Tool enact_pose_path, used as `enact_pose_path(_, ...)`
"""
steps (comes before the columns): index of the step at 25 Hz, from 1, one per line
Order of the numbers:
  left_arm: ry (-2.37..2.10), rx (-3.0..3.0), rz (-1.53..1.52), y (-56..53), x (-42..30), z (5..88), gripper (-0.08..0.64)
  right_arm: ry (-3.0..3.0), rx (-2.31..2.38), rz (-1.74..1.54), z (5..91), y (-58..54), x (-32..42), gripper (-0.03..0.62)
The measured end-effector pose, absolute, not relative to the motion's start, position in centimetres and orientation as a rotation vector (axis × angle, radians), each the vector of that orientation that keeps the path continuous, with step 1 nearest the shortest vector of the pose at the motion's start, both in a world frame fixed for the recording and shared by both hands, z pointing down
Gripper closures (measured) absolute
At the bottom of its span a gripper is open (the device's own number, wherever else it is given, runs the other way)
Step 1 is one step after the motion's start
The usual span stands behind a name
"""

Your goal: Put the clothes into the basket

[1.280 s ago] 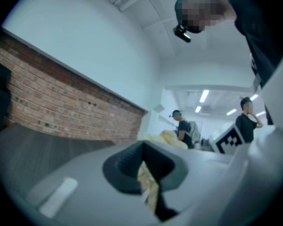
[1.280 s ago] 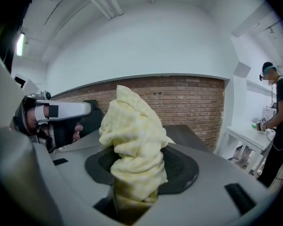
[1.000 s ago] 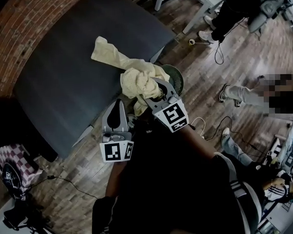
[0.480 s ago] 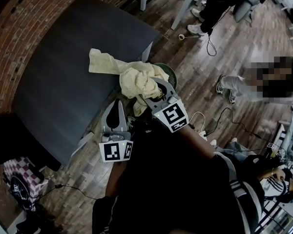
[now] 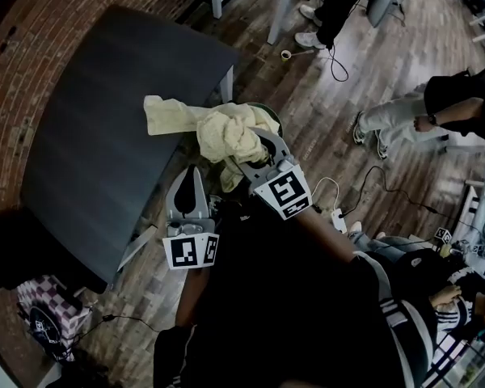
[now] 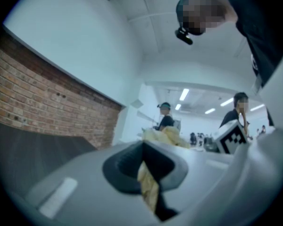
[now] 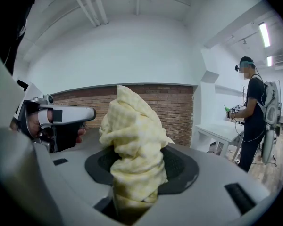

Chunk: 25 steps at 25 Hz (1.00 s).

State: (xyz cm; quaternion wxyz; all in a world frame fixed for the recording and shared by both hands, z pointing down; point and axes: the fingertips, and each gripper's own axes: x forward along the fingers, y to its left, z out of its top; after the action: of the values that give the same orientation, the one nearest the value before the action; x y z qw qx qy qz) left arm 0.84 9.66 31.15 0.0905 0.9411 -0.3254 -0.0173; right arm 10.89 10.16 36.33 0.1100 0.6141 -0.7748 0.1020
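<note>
The yellow cloth is bunched up off the table, its loose end draped over the table's near corner. The right gripper, tipped slightly downward, clamps the bundle. The left gripper is held level beside it, jaws together on a thin fold.

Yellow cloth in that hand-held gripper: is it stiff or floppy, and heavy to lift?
Probably floppy: the yellow cloth bunches in soft folds above the right hand-held gripper, and one end trails limply over the table. Likely light, since a small pinch seems to carry the bundle. The loose end could drag or snag.
</note>
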Motion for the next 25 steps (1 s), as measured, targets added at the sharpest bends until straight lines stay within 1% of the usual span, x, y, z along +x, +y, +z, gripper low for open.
enact_pose_path(13,-0.903,2.804,-0.01,11.8,6.9,32.6,0.557,-2.23,1.897,0.279,36.2,13.0,17.2,0.391)
enact_pose_path(25,-0.634,2.834,0.049,10.0,11.3,34.0,0.555,-2.069,2.064,0.368,37.9,13.8,20.0,0.391)
